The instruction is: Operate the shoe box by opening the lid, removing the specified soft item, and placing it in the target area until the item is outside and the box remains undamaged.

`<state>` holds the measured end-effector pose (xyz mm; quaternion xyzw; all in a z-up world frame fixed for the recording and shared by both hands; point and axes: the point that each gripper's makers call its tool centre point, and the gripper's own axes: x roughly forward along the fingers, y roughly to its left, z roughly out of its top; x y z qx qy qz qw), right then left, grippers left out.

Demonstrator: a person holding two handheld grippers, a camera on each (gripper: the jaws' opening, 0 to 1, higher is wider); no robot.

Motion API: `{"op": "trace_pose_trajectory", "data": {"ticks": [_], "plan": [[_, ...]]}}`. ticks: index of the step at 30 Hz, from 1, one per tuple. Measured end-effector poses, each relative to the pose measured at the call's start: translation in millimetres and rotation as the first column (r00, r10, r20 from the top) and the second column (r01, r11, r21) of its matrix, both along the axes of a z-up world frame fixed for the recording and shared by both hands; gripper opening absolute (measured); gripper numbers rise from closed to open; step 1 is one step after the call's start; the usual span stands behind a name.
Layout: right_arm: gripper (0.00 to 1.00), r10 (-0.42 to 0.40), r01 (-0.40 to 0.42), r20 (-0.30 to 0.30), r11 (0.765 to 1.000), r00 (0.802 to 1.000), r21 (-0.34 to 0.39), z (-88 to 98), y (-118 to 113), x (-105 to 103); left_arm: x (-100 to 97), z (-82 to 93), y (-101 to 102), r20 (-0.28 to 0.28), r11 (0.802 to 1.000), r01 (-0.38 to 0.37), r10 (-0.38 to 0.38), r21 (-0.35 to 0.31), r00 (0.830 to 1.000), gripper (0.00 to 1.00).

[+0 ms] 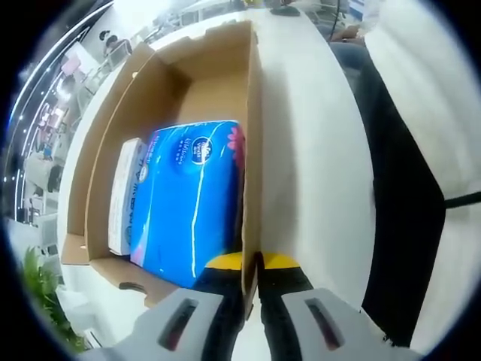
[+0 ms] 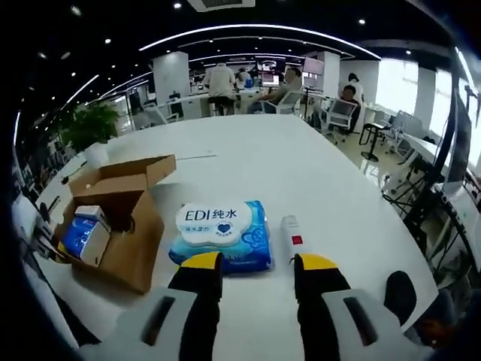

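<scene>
Left gripper (image 1: 252, 282) pinches the shoe box (image 1: 252, 150) wall; right gripper (image 2: 248, 274) spread. Blue tissue pack (image 1: 188, 203): soft, light, slippery; grasp across its width.

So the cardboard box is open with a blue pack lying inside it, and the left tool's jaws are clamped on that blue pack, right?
Not quite. The left gripper has its jaws on the wall of the cardboard box, not on the blue pack. The left gripper view shows the wall running down between them. The box is open, with the pack inside.
</scene>
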<state>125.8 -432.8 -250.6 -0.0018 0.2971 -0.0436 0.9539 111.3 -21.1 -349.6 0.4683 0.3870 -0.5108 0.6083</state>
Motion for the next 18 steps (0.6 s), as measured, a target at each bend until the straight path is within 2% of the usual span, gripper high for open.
{"op": "trace_pose_trajectory", "data": {"ticks": [2, 8, 11, 15, 18], "plan": [[0.37, 0.024, -0.024, 0.022, 1.000, 0.999, -0.018, 4.4, 4.9, 2.1, -0.1, 0.0, 0.0, 0.000, 1.000, -0.002, 0.002, -0.001, 1.000, 0.05], [0.45, 0.067, -0.069, 0.085, 0.997, 0.994, 0.028, 22.5, 20.3, 15.3, -0.1, -0.1, 0.3, -0.005, 1.000, -0.008, 0.008, 0.001, 1.000, 0.05], [0.47, 0.125, -0.128, 0.113, 0.991, 0.986, 0.024, 32.8, 36.4, 24.1, -0.1, -0.2, 0.3, -0.005, 1.000, -0.007, 0.007, 0.001, 1.000, 0.05], [0.47, 0.191, -0.195, 0.100, 0.981, 0.976, 0.022, 32.4, 53.9, 28.7, -0.6, -0.2, 0.2, -0.009, 1.000, 0.010, -0.010, 0.002, 1.000, 0.04], [0.46, 0.222, -0.222, 0.088, 0.975, 0.971, -0.011, 30.3, 62.1, 31.0, -0.5, -0.4, 0.3, -0.015, 1.000, 0.004, -0.004, 0.004, 1.000, 0.04]]}}
